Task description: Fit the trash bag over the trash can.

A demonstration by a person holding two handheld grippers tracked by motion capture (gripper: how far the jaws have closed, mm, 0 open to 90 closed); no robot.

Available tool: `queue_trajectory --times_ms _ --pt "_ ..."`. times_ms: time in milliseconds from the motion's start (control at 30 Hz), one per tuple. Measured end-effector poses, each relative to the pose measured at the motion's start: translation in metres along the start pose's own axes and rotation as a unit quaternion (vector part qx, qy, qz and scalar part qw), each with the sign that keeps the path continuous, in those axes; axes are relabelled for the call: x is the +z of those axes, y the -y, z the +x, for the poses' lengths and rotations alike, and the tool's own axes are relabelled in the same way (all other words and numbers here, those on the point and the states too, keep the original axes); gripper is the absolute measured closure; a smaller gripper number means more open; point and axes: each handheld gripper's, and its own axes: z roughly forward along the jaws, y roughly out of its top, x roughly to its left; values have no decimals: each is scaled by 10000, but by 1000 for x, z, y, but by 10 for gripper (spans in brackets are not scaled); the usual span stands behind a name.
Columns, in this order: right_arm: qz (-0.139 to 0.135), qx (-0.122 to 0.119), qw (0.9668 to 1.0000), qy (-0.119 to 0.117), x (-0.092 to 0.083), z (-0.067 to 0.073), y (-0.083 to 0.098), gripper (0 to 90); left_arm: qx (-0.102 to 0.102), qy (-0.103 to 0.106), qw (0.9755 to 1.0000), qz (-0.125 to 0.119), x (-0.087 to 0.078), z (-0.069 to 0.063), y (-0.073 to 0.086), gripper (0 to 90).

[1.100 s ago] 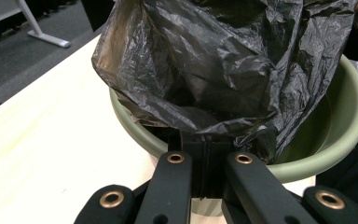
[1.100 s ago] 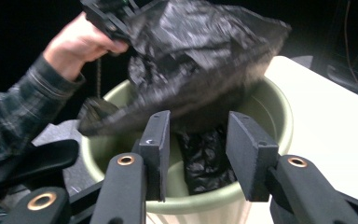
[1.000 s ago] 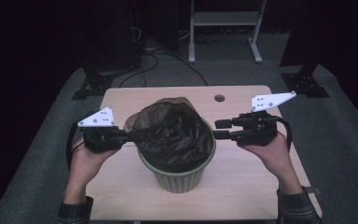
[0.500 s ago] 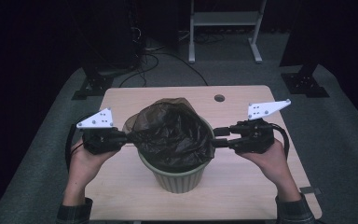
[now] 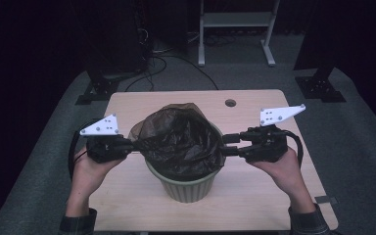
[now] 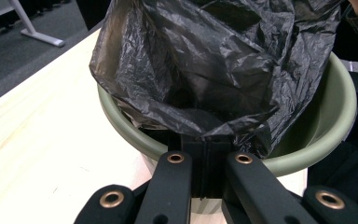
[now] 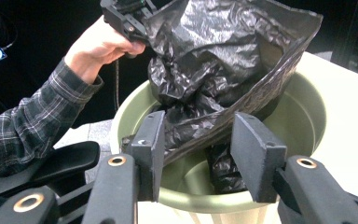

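Two grippers are at work here, one on each side of a green bin [image 5: 188,183] that stands near the front middle of the pale wooden tabletop [image 5: 127,196]. The left gripper [image 5: 132,145] has its jaws pressed together, pinching the edge of the black bin bag [image 5: 181,139] right over the bin's rim, and in the left gripper view the crumpled plastic bunches just above the closed tips [image 6: 205,140], so the pinched fold itself is buried in creases. The right gripper [image 5: 231,144] comes in from the opposite side; its jaws have just been opening and now stand spread, with a band of the bag's edge running across between them [image 7: 200,123], the pads apart from it as far as one can judge. The bag sits partly inside the bin and partly lifted above it, its lower part lost in the dark of the bin. The person's hands and plaid sleeves [image 5: 78,223] are cut off at the bottom of the high view. Further back, a small round hole [image 5: 230,103] sits in the tabletop near its far edge. Beyond that lies grey carpet floor [image 5: 362,147], with cables [image 5: 161,58] trailing, a white frame's feet [image 5: 235,54], and dark stands either side; the rest of the room is too dark to make out.
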Motion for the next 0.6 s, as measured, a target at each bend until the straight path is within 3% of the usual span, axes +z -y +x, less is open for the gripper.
queue_trajectory --times_ms 200,433,600 --pt "158 74 9998 17 10 -3 6 550 -15 -5 10000 1 -2 0 2 899" --pt "311 -15 9994 129 13 -4 12 861 -57 -12 10000 0 -4 1 6 899" --pt "273 -65 9990 340 7 -8 13 894 -97 1 10000 1 -5 1 12 899"
